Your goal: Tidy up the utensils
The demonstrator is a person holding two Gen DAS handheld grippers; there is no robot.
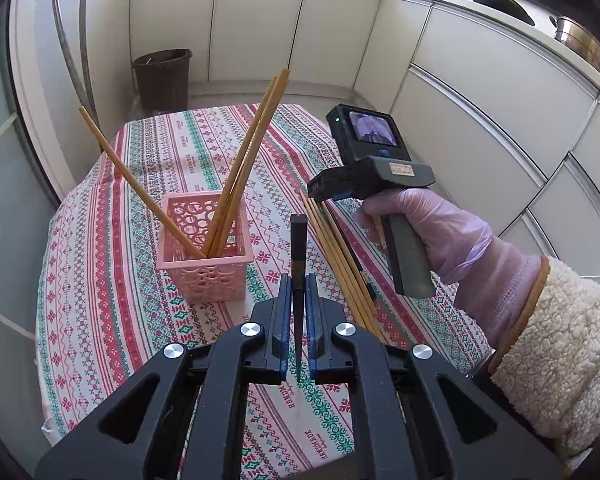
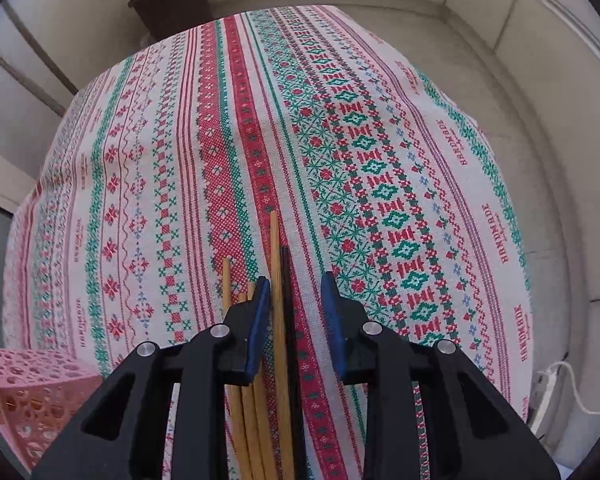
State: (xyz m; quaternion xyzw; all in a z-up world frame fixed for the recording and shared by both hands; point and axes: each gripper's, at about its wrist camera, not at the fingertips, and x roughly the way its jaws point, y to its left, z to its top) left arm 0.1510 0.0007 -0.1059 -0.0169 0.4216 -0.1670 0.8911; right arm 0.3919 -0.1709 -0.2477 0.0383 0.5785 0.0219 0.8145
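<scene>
The tablecloth (image 2: pixel 380 160) carries stripes of red, green and white cross-stitch motifs: diamonds, flowers and zigzags. The basket (image 1: pixel 204 256) is pink with a pierced pattern of circles, the bamboo chopsticks (image 1: pixel 340 256) are tan, and one chopstick (image 1: pixel 299 248) is dark brown. The gripper pads (image 2: pixel 260 320) are blue on black fingers, the glove (image 1: pixel 432 232) pale lilac, the sleeve (image 1: pixel 560 344) cream fleece.
</scene>
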